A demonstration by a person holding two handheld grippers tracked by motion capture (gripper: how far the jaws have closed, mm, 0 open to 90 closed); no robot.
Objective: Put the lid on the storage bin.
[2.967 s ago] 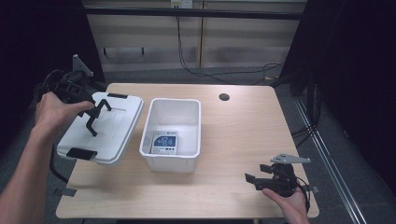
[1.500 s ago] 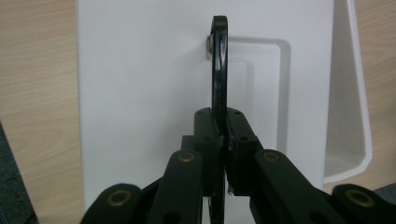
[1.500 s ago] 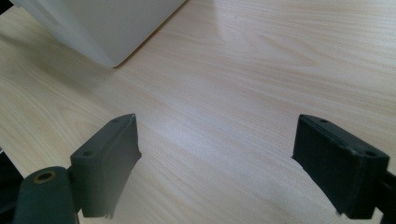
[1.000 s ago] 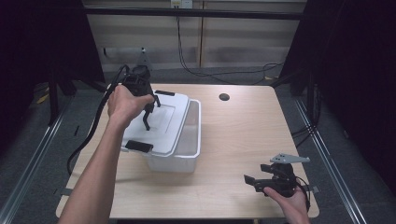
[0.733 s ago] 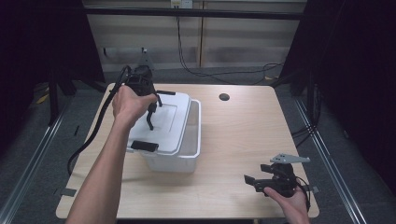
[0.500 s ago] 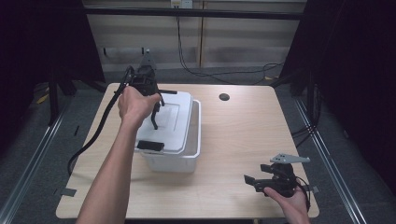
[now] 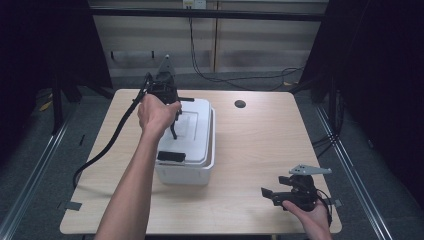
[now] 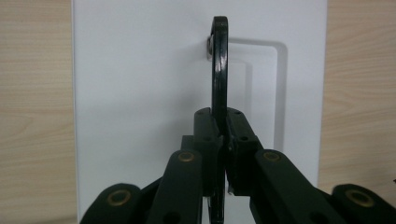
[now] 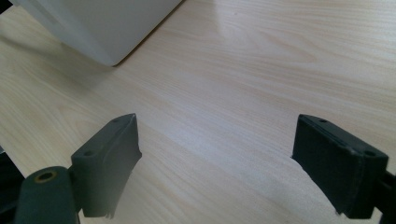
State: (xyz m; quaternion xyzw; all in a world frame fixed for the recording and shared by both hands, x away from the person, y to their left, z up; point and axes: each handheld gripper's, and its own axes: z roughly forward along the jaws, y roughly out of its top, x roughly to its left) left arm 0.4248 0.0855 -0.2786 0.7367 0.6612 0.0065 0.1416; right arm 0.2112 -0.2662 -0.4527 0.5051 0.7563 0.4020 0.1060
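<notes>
**Lid carried onto bin, not yet released**

Since three seconds ago the left gripper [image 8: 219, 140] has carried the white lid [image 7: 187, 132] from the bench's left side, where it lay beside the open bin, onto the white storage bin [image 7: 186, 172]; contents now covered. Jaws pinch the lid's black handle [image 8: 219, 65], which stands upright between them. Lid looks roughly square on the bin, near latch [image 7: 171, 156] unclipped as far as I can tell. Judged left: release, clip latches.

Right gripper [image 7: 274, 195] unchanged, jaws spread, resting near the bench's front right corner, well apart from the bin. Bench [image 7: 260, 145] right half bare except a dark round hole [image 7: 240, 104] toward the far edge; bin sits left of centre.
</notes>
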